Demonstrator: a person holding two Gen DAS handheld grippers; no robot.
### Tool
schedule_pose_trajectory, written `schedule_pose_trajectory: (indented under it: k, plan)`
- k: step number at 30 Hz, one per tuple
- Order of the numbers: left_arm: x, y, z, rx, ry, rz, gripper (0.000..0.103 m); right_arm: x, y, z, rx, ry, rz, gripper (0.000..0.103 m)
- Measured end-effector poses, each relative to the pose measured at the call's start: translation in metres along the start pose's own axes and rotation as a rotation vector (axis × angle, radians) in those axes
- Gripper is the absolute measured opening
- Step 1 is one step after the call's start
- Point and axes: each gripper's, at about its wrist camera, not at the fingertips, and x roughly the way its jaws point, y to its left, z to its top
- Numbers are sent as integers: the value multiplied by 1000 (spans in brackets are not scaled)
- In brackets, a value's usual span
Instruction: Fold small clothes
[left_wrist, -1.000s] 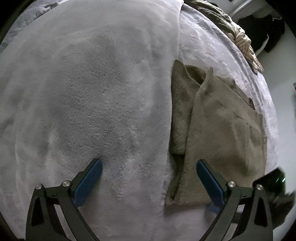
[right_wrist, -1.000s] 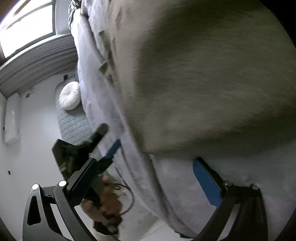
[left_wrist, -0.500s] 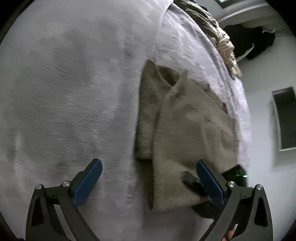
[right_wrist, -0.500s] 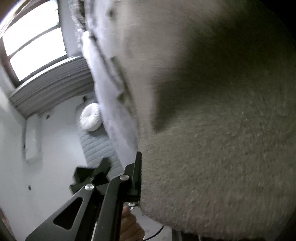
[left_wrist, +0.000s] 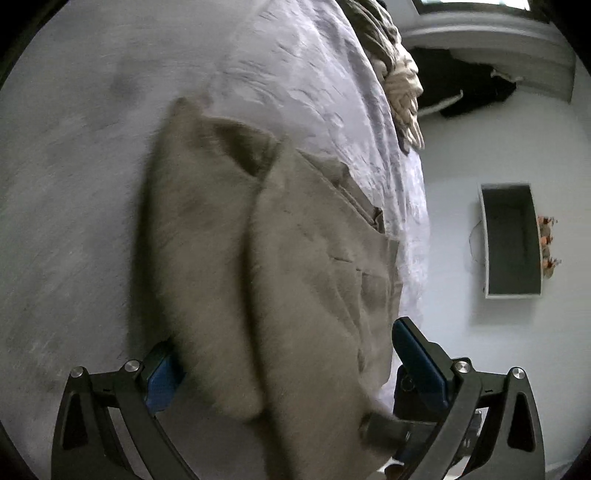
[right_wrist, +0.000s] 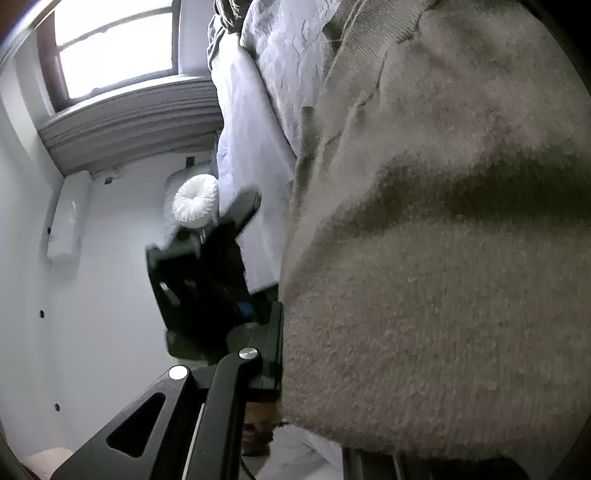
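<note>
Sweater (left_wrist: 288, 280): folded, lying on the bed (left_wrist: 74, 184).
Left gripper (left_wrist: 288, 354): jaws wide, straddling the sweater's near edge.
Right gripper (right_wrist: 314, 373): clamped on the sweater's edge.

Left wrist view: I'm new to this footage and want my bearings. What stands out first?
A fuzzy beige garment fills the middle, lying partly folded on a grey blanket. The left hand-held gripper is open, its blue pads either side of the garment's near edge. To the right, the bed drops away to a white wall with a dark niche.
</note>
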Motion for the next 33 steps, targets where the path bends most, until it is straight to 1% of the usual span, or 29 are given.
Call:
schedule_pose_trajectory:
  k: [2,4,6,7,9,11,12,13,14,15,18,19,22,24,26,27,28,29,31,33]
  plan:
    - [11,-10,3,41,24,22,102,2,-6,-2,13,6,-13,9]
    - [23,-20,4,79,41,64,102,-1,-13,-4,30,14,-20,9]
    - [32,-23,4,89,48,105,102,-3,-17,-6,36,28,-51,9]
    - [36,-23,3,90,53,127,102,-4,-17,-7,35,35,-68,12]
    - [43,-22,2,94,58,174,102,-12,-20,-10,24,64,-134,14]
    - [48,-21,-1,107,60,220,102,-19,-23,-14,7,93,-191,22]
    - [50,-21,-2,117,57,242,102,-25,-23,-16,-11,106,-236,31]
    - [50,-20,-4,125,56,256,102,-31,-23,-17,-28,112,-271,47]
    - [50,-21,-4,131,52,272,102,-38,-20,-18,-49,116,-302,54]
    - [51,-22,-5,137,46,288,102,-47,-16,-17,-76,116,-332,60]
    - [51,-25,-5,150,28,325,102,-74,1,-11,-165,89,-406,60]
    - [50,-25,-5,153,25,333,102,-84,8,-6,-198,65,-437,60]
    - [50,-26,-6,162,20,355,102,-104,20,13,-242,-19,-504,60]
    - [50,-25,-7,173,17,375,102,-113,21,29,-238,-74,-527,58]
    - [53,-28,-8,184,13,400,102,-115,17,44,-237,-112,-536,35]
    - [55,-29,-9,189,12,412,102,-116,13,49,-238,-116,-552,16]
    - [56,-30,-9,194,12,421,102,-114,11,53,-243,-116,-575,11]
    - [59,-32,-9,198,12,427,102,-111,7,55,-253,-112,-599,11]
    - [60,-33,-9,207,14,439,102,-106,-9,58,-264,-69,-659,8]
    - [61,-34,-10,210,11,447,102,-98,-17,60,-272,-48,-679,8]
